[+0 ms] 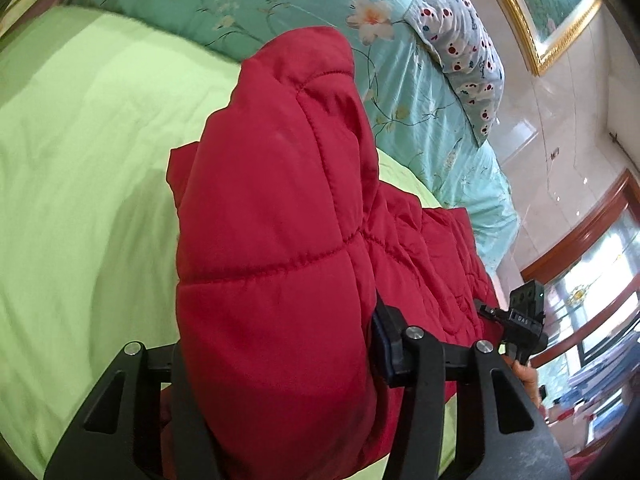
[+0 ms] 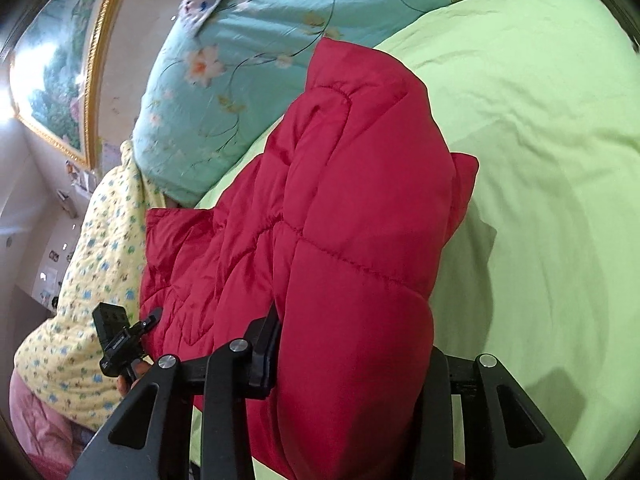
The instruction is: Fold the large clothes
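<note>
A red quilted jacket lies bunched on a light green bed sheet. My left gripper is shut on a thick fold of the jacket, with the padded cloth bulging up between its black fingers. My right gripper is shut on another thick fold of the same jacket. The right gripper also shows in the left wrist view at the jacket's right edge. The left gripper shows in the right wrist view at the jacket's left edge. The pads are hidden by cloth.
A teal floral quilt is heaped at the far end of the bed, with a spotted pillow on it. A gold-framed painting hangs on the wall. A yellow floral cloth lies at the bed's left side.
</note>
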`<state>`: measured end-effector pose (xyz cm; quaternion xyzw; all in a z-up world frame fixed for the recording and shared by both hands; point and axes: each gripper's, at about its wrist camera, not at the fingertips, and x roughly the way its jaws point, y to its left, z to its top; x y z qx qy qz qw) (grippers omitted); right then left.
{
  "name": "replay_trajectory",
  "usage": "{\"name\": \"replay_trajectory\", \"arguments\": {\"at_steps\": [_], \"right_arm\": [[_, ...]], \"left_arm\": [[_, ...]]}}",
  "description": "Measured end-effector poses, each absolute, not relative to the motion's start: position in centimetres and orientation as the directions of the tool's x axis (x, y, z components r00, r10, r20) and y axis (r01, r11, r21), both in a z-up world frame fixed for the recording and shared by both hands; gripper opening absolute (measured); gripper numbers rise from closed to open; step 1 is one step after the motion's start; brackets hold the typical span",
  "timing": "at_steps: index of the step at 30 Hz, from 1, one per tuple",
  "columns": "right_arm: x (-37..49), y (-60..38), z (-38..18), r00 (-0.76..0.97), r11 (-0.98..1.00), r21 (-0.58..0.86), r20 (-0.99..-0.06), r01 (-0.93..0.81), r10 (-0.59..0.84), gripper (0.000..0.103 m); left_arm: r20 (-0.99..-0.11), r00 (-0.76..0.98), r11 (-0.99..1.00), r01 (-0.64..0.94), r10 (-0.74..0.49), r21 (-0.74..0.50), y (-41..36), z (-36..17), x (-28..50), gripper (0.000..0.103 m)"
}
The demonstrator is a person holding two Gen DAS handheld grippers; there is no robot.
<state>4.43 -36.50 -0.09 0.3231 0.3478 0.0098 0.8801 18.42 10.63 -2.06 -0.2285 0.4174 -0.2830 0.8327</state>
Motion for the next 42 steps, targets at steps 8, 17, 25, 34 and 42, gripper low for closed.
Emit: {"name": "replay_trajectory", "arguments": {"at_steps": [8, 17, 25, 34, 42], "right_arm": [[2.8, -36.4, -1.8, 0.760, 0.772, 0.593, -0.605, 0.230, 0.238, 0.044], [2.6, -36.6, -3.2, 0.778, 0.790, 0.524, -0.620, 0.319, 0.097, 0.063], [1.7, -36.1, -2.8, 0.766, 0.805, 0.427, -0.641, 0.412, -0.052, 0.081], [0.0, -35.9, -1.7, 0.773, 0.784, 0.408, -0.619, 0.468, -0.138, 0.085], [-1.7, -34.5, 0.7, 0.773, 0.797, 0.328, -0.582, 0.507, -0.252, 0.085]], "left_arm": [[-0.594, 0.483, 0.755, 0.275, -0.643, -0.595, 11.0, -3.0, 15.4, 0.050], [-0.687, 0.565, 0.878, 0.162, -0.457, -0.451, 8.5, -5.0, 17.7, 0.066], [-0.718, 0.626, 0.937, 0.059, -0.304, -0.345, 7.3, -4.2, 18.2, 0.087], [-0.694, 0.687, 0.958, 0.014, -0.217, -0.286, 9.1, -1.2, 16.7, 0.088], [-0.657, 0.730, 0.967, 0.018, -0.186, -0.254, 10.0, 0.7, 15.7, 0.088]]}}
